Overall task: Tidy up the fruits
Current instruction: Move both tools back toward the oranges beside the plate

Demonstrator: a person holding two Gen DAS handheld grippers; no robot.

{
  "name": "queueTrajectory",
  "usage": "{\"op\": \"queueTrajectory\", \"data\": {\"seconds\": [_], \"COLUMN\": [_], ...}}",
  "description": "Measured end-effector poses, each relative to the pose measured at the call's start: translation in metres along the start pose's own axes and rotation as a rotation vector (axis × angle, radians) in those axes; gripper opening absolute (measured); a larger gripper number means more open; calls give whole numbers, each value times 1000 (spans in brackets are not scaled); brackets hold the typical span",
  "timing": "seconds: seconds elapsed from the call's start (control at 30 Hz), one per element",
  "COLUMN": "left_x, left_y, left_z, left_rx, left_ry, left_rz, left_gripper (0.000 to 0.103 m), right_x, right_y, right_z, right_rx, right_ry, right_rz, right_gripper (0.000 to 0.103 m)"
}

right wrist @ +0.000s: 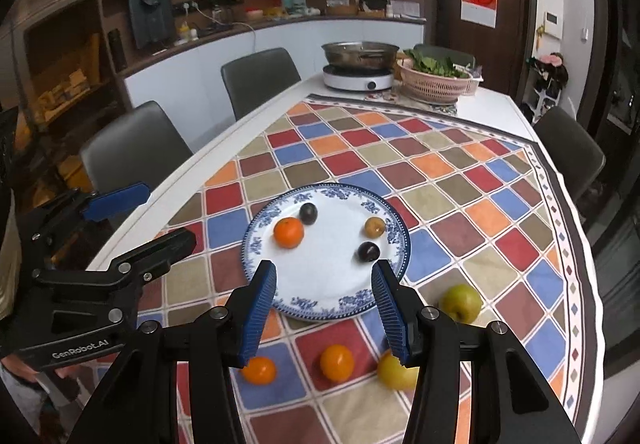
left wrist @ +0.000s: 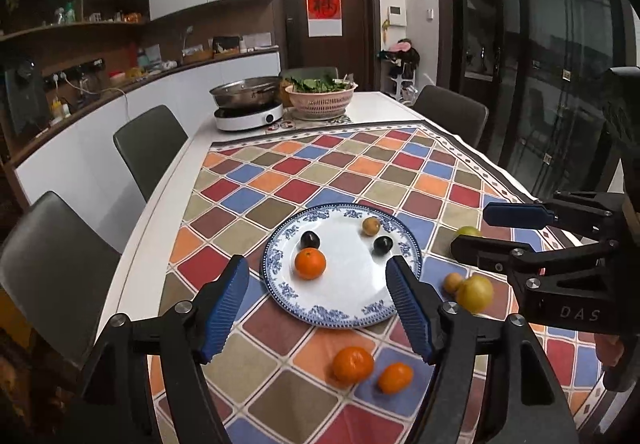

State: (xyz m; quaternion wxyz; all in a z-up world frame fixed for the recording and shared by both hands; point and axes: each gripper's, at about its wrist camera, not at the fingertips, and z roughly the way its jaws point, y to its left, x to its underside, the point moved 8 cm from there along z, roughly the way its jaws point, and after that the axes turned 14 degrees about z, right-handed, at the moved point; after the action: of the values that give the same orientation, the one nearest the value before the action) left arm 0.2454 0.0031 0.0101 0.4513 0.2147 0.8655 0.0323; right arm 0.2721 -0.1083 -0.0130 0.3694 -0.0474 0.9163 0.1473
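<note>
Your counter point(left wrist: 168, 180) is the biggest thing here, a long white top with a checked cloth point(left wrist: 360, 172) of red, blue, orange and olive squares laid over most of it. Dark chairs point(left wrist: 150, 148) stand along its sides. At the far end a white hotplate point(left wrist: 250, 116) carries a steel pan point(left wrist: 244, 92), and a pink colander point(left wrist: 322, 98) of greens sits just beside it.

On the cloth lies a white plate point(left wrist: 352, 308) with a blue patterned rim. It holds four fruits, well apart from each other: an orange point(left wrist: 310, 263), two dark plums point(left wrist: 309, 239) point(left wrist: 383, 245) and a small brownish fruit point(left wrist: 371, 225) near the far rim.

More fruit lies loose on the cloth around the plate. Two oranges point(left wrist: 353, 364) point(left wrist: 395, 377) sit on the near side, close together. To the right of the plate a yellow apple point(left wrist: 475, 293) touches a small apricot-coloured fruit point(left wrist: 453, 282), and a greenish apple point(right wrist: 460, 303) lies further off.

Your left tongs point(left wrist: 324, 308) hang above the near part of the plate, spread fairly wide, with nothing between the blue ribbed pads point(left wrist: 224, 308). Your right tongs point(right wrist: 324, 314) hover over the plate's near edge too, set narrower but still apart and empty.
</note>
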Motion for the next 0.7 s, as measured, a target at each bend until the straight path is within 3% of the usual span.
{"op": "queueTrajectory", "data": {"seconds": [0.33, 0.47, 0.7], "left_x": [21, 30, 50], "left_y": [-8, -14, -23], "left_z": [-28, -29, -17], "left_rx": [-5, 16, 63], "left_ry": [-21, -17, 3], "left_rz": [35, 59, 118], "left_gripper": [73, 73, 73], "right_x": [26, 37, 59], "right_y": [1, -6, -13], "right_z": [-25, -30, -23], "right_rx": [7, 35, 66], "right_ry": [-29, -55, -24], "right_rz": [54, 106, 143], "right_gripper": [51, 51, 51]}}
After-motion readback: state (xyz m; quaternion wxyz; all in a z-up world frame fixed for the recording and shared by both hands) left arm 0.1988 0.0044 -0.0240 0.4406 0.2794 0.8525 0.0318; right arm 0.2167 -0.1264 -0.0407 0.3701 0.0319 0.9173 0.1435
